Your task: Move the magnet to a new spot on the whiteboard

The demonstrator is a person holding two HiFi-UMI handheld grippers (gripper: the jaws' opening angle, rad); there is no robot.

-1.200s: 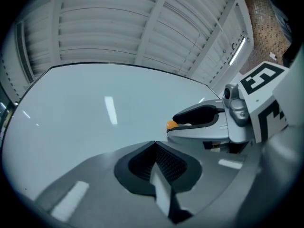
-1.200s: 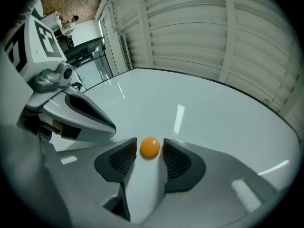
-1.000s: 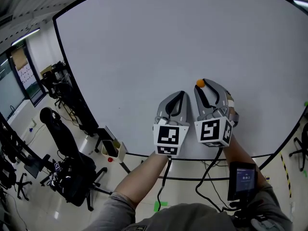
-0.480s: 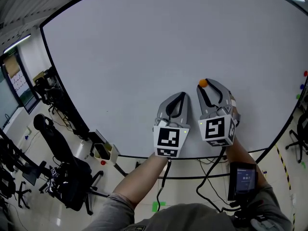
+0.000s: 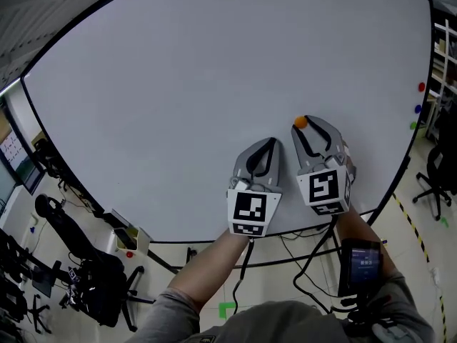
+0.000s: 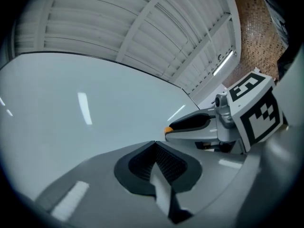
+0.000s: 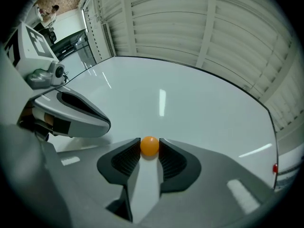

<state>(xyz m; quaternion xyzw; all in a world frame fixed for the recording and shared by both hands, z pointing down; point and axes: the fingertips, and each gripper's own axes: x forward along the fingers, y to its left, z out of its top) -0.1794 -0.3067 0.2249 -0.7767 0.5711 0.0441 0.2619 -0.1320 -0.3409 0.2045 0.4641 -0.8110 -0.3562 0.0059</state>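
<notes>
Pinching orange magnet (image 7: 150, 146) between my right gripper (image 5: 303, 124) tips, before whiteboard (image 5: 200, 77); my left gripper (image 5: 269, 141) jaws closed together, nothing held.

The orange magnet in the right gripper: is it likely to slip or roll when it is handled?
The orange magnet looks round and smooth, so it may slip or roll if the right gripper loosens. It is small, so probably light. It seems rigid: the jaws pinch it without visible denting.

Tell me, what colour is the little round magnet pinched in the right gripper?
Orange. The magnet shows best in the right gripper view.
</notes>
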